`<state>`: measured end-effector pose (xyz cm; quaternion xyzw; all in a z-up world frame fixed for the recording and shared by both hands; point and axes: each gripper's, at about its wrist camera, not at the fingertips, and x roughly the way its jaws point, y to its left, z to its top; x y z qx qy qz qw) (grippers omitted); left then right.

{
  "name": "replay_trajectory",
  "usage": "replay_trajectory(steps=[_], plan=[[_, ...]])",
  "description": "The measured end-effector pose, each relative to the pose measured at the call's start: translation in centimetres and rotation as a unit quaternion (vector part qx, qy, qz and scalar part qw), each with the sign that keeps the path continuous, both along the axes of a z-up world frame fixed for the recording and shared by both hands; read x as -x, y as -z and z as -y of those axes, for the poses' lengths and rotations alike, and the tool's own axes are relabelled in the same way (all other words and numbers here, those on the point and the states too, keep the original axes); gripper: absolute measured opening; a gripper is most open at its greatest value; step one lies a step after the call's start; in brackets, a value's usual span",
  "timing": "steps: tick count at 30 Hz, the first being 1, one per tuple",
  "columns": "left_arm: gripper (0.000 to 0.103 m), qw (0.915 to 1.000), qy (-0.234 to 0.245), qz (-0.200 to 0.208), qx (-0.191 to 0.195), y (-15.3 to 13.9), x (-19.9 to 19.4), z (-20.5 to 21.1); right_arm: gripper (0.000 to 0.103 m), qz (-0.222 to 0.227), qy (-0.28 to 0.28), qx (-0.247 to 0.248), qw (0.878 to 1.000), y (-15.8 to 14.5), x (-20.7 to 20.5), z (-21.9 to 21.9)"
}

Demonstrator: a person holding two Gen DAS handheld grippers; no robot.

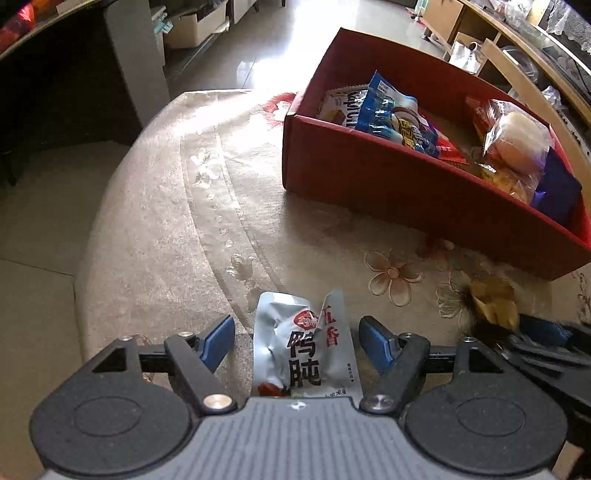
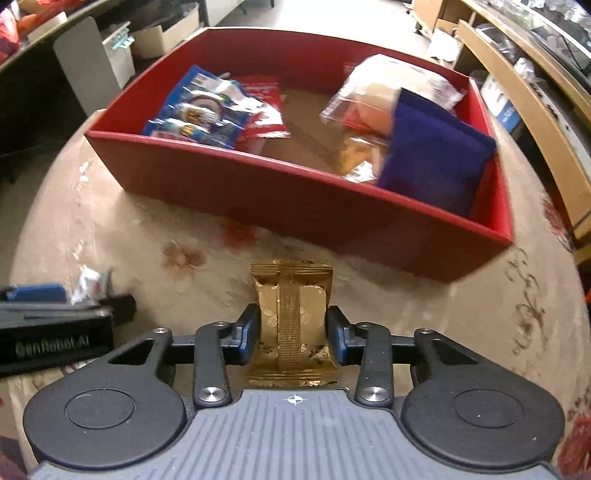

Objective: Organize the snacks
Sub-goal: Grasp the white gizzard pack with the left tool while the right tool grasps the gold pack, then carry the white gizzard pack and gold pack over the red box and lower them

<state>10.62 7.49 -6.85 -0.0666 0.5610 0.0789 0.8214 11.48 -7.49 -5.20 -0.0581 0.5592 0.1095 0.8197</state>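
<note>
A silver snack packet (image 1: 295,343) with black and red print lies on the beige flowered tablecloth (image 1: 166,221). My left gripper (image 1: 299,339) is open astride it, its blue pads standing clear of the packet's sides. In the right wrist view a gold snack packet (image 2: 291,317) sits between the blue pads of my right gripper (image 2: 292,332), which is shut on it. Beyond both stands a red box (image 2: 258,192) holding blue packets (image 2: 199,110), bagged bread (image 2: 373,99) and a dark blue pouch (image 2: 432,155).
The round table's edge curves along the left, with tiled floor (image 1: 33,221) below it. A wooden shelf unit (image 2: 535,110) runs along the right, and cardboard boxes (image 1: 195,26) stand on the floor at the back. The two grippers are close side by side.
</note>
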Motion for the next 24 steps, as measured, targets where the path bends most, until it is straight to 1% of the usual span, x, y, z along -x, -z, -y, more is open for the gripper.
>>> replay_trajectory(steps=[1, 3, 4, 5, 9, 12, 17, 24], plan=[[0.071, 1.0, 0.003, 0.001, -0.007, 0.0, 0.0, 0.2, 0.047, 0.001, 0.002, 0.003, 1.0, -0.1, 0.3, 0.3], [0.063, 0.9996, 0.013, 0.006, -0.024, 0.0, 0.3, 0.8, 0.047, 0.005, 0.006, 0.007, 1.0, -0.4, 0.8, 0.9], [0.057, 0.9994, 0.02, 0.008, -0.027, 0.0, 0.4, 1.1, 0.046, 0.008, 0.008, 0.007, 1.0, -0.5, 1.1, 1.1], [0.054, 0.9993, 0.023, 0.01, -0.027, 0.0, 0.5, 1.3, 0.046, 0.01, 0.01, 0.005, 1.0, -0.7, 1.4, 1.4], [0.053, 0.9991, 0.034, 0.011, -0.022, -0.2, 1.3, 2.1, 0.046, 0.021, 0.016, -0.004, 1.0, -1.4, 2.1, 2.2], [0.052, 0.9992, 0.039, 0.008, 0.0, -0.4, 2.0, 2.5, 0.046, 0.026, 0.018, -0.008, 0.999, -2.1, 2.2, 2.6], [0.052, 0.9985, 0.054, 0.012, -0.004, -0.4, 2.7, 3.8, 0.046, 0.036, 0.028, -0.017, 0.999, -2.6, 2.7, 4.0], [0.052, 0.9967, 0.07, 0.039, -0.015, -2.2, 3.3, 5.2, 0.046, 0.053, 0.035, -0.01, 0.998, -3.5, 3.9, 5.1]])
